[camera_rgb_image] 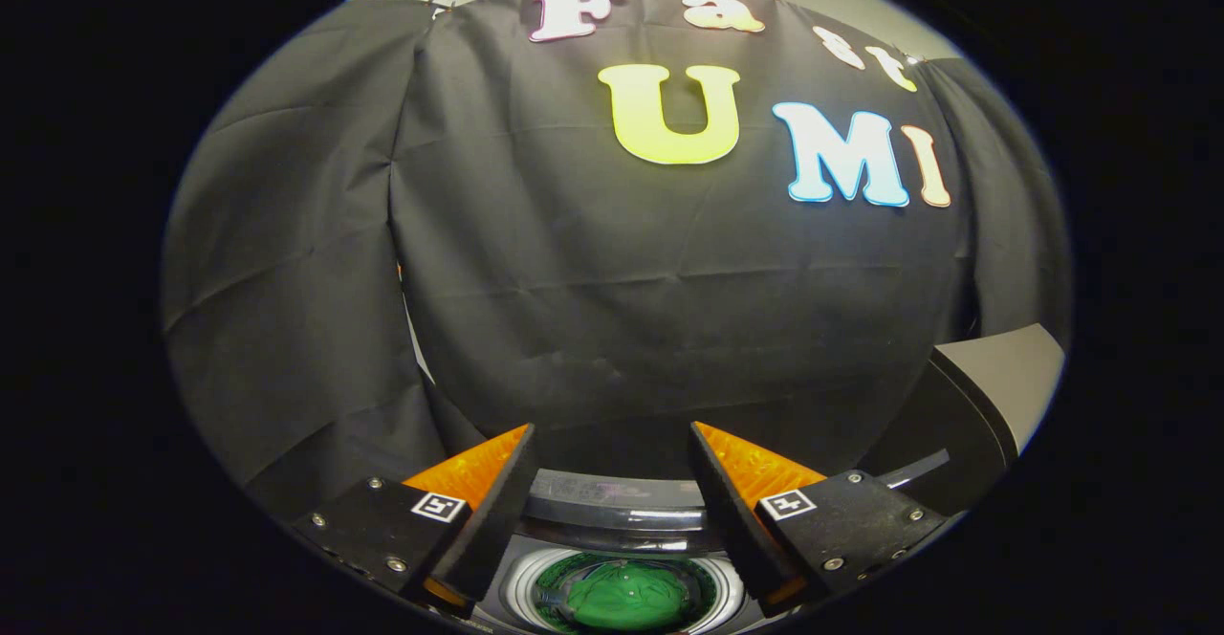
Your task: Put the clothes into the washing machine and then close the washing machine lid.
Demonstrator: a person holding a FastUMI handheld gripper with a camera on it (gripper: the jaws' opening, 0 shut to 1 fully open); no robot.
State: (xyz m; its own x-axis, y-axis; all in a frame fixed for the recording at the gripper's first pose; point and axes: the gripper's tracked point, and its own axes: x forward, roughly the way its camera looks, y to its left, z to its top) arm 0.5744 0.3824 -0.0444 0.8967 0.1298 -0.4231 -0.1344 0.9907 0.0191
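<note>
A green garment (626,600) lies bunched inside the round drum of the washing machine (612,511), seen from above between and below my fingers. The gripper (612,439) hangs above the machine's opening, open, with nothing between its fingers. The raised lid (985,405), dark with a grey face, stands tilted up to the right, just beyond the right finger.
The machine's dark glossy back rim curves just ahead of the fingers. Black cloth of the booth wall hangs close behind the machine and wraps around on both sides.
</note>
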